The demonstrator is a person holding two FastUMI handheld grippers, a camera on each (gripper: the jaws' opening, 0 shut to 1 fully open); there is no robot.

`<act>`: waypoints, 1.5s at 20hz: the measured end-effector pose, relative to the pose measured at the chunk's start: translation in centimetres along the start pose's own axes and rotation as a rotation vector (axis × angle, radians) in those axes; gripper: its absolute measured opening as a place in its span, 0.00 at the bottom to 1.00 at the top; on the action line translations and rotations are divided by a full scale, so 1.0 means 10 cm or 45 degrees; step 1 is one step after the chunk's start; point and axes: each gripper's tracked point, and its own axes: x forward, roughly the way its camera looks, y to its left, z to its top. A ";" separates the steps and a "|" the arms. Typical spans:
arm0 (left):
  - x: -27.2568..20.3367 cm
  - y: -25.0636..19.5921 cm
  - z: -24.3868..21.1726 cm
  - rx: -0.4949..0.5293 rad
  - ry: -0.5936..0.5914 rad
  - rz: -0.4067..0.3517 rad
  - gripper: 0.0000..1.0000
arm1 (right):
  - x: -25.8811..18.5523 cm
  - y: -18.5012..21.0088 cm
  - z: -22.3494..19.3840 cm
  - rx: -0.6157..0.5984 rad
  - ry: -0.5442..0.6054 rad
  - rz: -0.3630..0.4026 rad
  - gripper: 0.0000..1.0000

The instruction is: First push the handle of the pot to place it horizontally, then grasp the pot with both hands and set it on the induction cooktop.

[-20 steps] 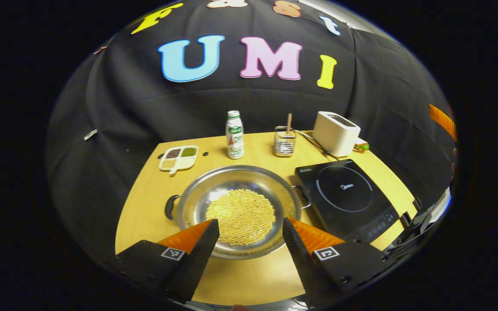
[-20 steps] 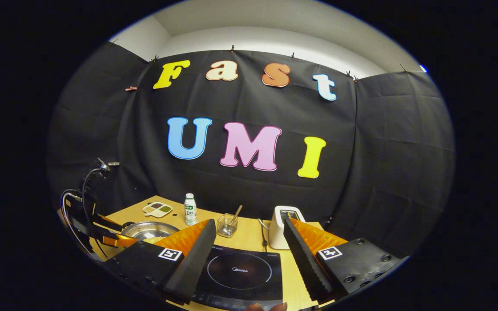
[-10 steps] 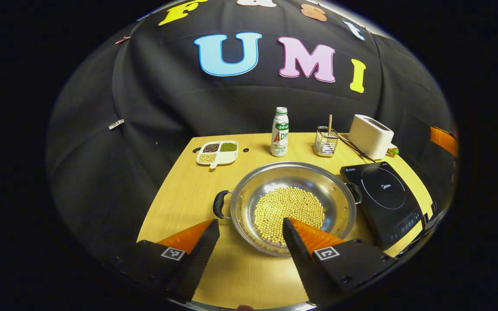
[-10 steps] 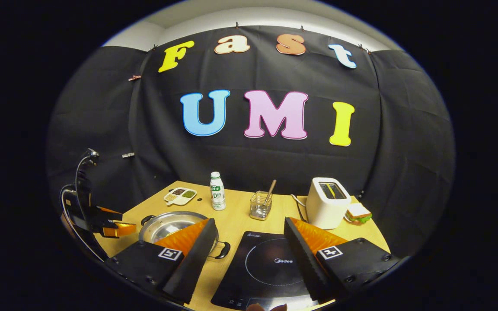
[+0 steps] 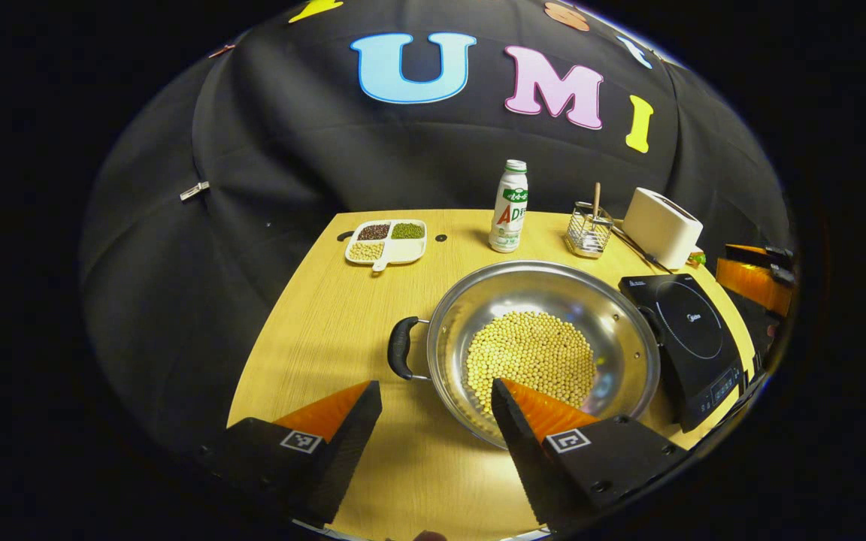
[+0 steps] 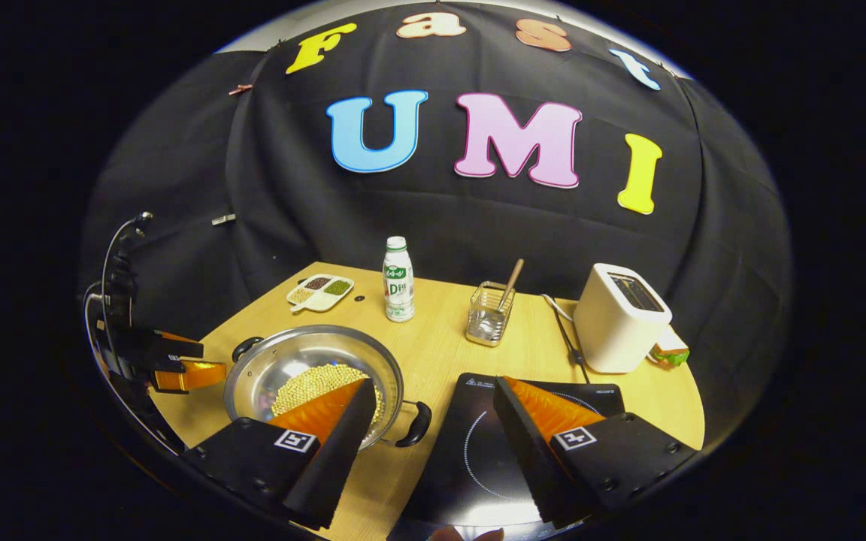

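Observation:
A wide steel pot point(image 5: 621, 330) point(image 6: 252, 368) holding yellow beans rests on the wooden table, its two black handles point(image 5: 401, 348) point(image 6: 418, 424) pointing left and right. The black induction cooktop point(image 5: 692, 330) point(image 6: 470, 443) lies just right of it. My left gripper point(image 5: 437, 394) is open, hovering near the pot's left handle, with its right finger over the pot's near rim. My right gripper point(image 6: 433, 394) is open above the gap between the pot's right handle and the cooktop. The left gripper point(image 6: 177, 368) also shows at the left of the right gripper view.
At the back of the table stand a divided dish of beans point(image 5: 386, 242) point(image 6: 319, 292), a white bottle point(image 5: 510, 207) point(image 6: 398, 280), a wire holder with a stick point(image 5: 589, 229) point(image 6: 490, 314) and a white toaster point(image 5: 662, 227) point(image 6: 619, 318) with a sandwich point(image 6: 670, 349) beside it.
Both views have tilted down and closed in on the table. The left gripper has shifted left, toward the pot's left handle. The right gripper has moved in over the pot's right handle and cooktop.

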 end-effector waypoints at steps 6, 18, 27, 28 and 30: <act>0.31 0.08 -0.03 0.021 0.046 -0.015 0.93 | 0.35 0.11 -0.40 0.051 0.141 -0.008 0.98; 0.99 0.23 0.11 0.098 0.116 0.014 0.92 | 0.91 0.23 -0.82 0.144 0.323 0.012 0.99; 1.14 0.30 -0.01 0.088 0.180 0.007 0.79 | 1.21 0.29 -1.15 0.275 0.495 -0.002 0.78; 1.10 0.31 -0.03 0.078 0.192 0.022 0.73 | 1.24 0.29 -1.18 0.267 0.504 0.004 0.72; 1.12 0.31 -0.03 0.072 0.189 0.030 0.74 | 1.30 0.33 -1.19 0.275 0.519 0.009 0.69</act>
